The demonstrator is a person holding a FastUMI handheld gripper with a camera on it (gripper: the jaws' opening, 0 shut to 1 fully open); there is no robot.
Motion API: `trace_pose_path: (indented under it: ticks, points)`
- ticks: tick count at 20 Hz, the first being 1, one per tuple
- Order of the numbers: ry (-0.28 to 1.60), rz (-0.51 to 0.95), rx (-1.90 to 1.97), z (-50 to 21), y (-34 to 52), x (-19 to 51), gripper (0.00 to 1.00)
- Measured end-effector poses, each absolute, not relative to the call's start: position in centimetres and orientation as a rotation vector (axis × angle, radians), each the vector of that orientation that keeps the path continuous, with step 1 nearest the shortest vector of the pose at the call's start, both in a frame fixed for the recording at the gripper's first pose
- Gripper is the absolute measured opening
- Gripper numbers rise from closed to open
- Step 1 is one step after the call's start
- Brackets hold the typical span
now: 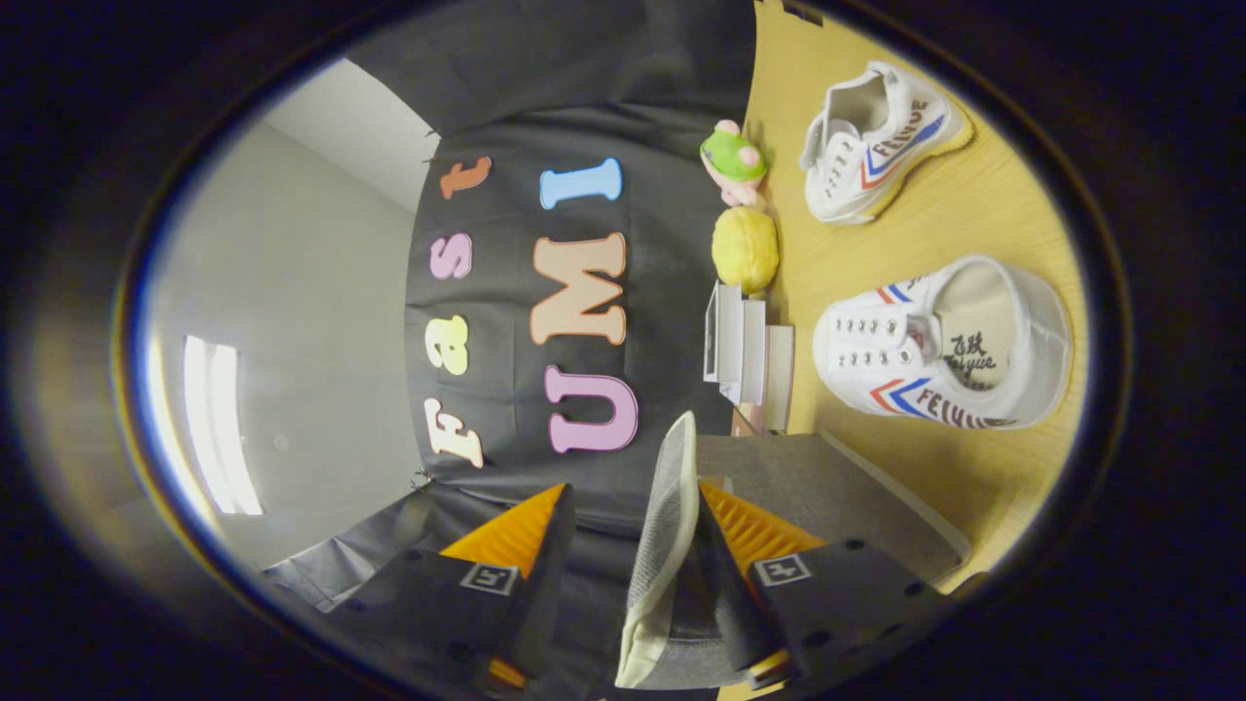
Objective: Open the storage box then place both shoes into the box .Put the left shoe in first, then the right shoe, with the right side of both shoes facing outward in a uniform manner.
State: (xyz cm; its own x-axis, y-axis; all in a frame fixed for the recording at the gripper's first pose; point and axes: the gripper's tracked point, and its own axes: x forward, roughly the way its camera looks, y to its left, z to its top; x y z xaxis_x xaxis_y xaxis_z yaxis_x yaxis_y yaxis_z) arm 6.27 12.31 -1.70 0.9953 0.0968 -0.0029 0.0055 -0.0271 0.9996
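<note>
Gripper (623, 574) fingers stand apart beside the grey fabric box's raised lid (662, 545); both white canvas shoes (939, 346) await on the table.

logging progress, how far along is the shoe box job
Early. In hand: the storage box lid stands raised between the gripper's spread fingers, against one finger, so opening is underway. Left: both shoes, the nearer and the farther, sit on the table, unpacked.
</note>
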Motion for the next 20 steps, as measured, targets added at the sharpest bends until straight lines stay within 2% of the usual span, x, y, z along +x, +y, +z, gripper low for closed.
trace_pose_path:
  ticks: [5,15,20]
  points:
    - [0.071,0.099,1.526,-0.4,12.3,7.1,0.21]
    - [-0.024,0.274,1.390,8.7,15.3,9.1,0.27]
    - [0.008,0.355,1.316,12.8,18.9,9.9,0.27]
